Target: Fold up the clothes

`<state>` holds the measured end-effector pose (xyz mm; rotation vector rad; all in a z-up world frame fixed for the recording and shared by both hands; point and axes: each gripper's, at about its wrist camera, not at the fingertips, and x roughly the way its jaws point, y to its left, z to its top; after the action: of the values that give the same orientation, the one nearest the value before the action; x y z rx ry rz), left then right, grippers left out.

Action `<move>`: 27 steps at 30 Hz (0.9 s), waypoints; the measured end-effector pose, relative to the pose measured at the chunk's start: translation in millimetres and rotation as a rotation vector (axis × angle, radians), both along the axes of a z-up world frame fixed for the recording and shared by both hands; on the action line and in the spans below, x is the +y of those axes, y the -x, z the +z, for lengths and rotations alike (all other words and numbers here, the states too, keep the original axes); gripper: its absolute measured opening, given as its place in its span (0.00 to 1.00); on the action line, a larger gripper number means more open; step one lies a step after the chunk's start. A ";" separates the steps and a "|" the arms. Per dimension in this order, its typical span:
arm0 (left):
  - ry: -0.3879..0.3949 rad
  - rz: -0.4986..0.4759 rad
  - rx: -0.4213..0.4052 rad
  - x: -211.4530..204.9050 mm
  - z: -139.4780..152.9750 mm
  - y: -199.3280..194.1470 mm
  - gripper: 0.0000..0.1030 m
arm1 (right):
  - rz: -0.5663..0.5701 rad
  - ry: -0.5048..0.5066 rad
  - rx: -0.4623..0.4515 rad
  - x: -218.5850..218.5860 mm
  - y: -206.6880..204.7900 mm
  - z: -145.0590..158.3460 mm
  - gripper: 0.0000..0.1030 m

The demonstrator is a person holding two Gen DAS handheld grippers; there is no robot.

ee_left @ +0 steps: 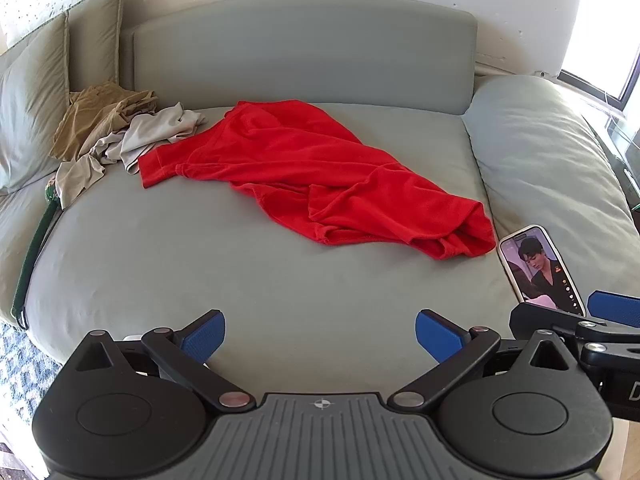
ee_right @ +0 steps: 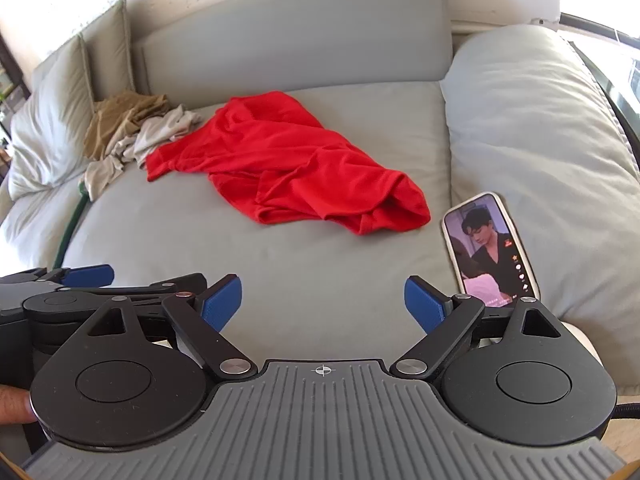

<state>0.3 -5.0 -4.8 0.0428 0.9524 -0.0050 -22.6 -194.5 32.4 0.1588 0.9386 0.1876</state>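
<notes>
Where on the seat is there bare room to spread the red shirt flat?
Free: the wide front seat cushion between the red shirt and both open grippers, left gripper, right gripper. Crowded: back left corner, tan and grey clothes pile; right edge, phone against the pillow.

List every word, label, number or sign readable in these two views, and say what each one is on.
"D": a single white letter, cut off by the frame edge, on the black body of the right gripper in the left wrist view.
Phone screen: a small red badge and a column of white icons, too small to read.
Crosshair mark, no text, on the grey ribbed body of each gripper.
Red T-shirt, other clothes, sofa cushions: no text visible.
</notes>
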 end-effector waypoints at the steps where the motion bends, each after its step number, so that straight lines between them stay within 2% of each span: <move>1: -0.001 0.000 0.000 -0.1 0.1 0.0 0.99 | 0.000 0.000 0.001 -0.3 -0.3 -0.2 0.87; 27: 0.000 -0.004 -0.003 -1.0 2.2 1.9 0.99 | -0.003 0.000 0.007 -1.0 0.9 1.2 0.87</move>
<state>-1.6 -6.0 -2.6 0.0448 0.9498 -0.0088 -23.5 -195.5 33.6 0.1609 0.9456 0.1845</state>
